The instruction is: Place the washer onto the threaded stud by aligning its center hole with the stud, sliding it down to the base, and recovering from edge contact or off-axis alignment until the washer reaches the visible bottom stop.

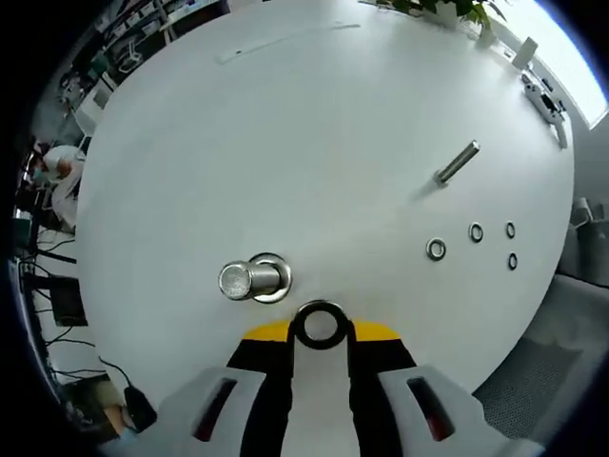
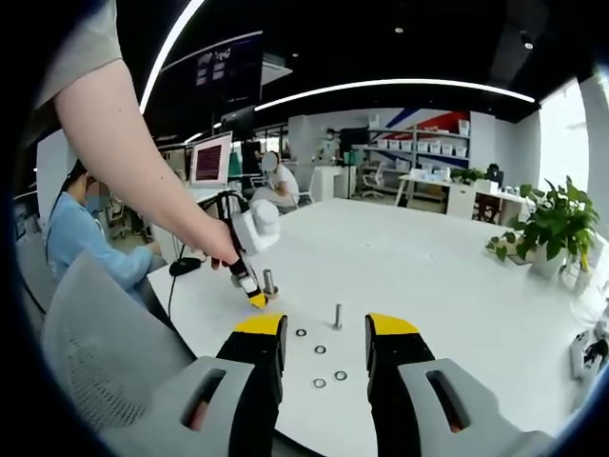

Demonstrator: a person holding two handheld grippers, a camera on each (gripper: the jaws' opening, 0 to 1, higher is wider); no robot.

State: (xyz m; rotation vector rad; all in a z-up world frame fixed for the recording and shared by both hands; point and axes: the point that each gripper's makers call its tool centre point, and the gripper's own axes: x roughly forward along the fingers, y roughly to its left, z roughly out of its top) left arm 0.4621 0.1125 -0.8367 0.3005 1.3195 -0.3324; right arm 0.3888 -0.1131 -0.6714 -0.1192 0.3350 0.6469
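The left gripper [image 1: 320, 328] is pinching the washer [image 1: 319, 324] flat between nearly closed jaws, hovering just short of the upright stud [image 1: 249, 279] near the table [image 1: 285, 133] edge; the right gripper [image 2: 324, 347] is idling wide, holding nothing.

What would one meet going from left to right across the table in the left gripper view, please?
Upright threaded stud with a washer at its base → washer held in the left gripper's fingers → loose washer → lying bolt → three smaller washers.
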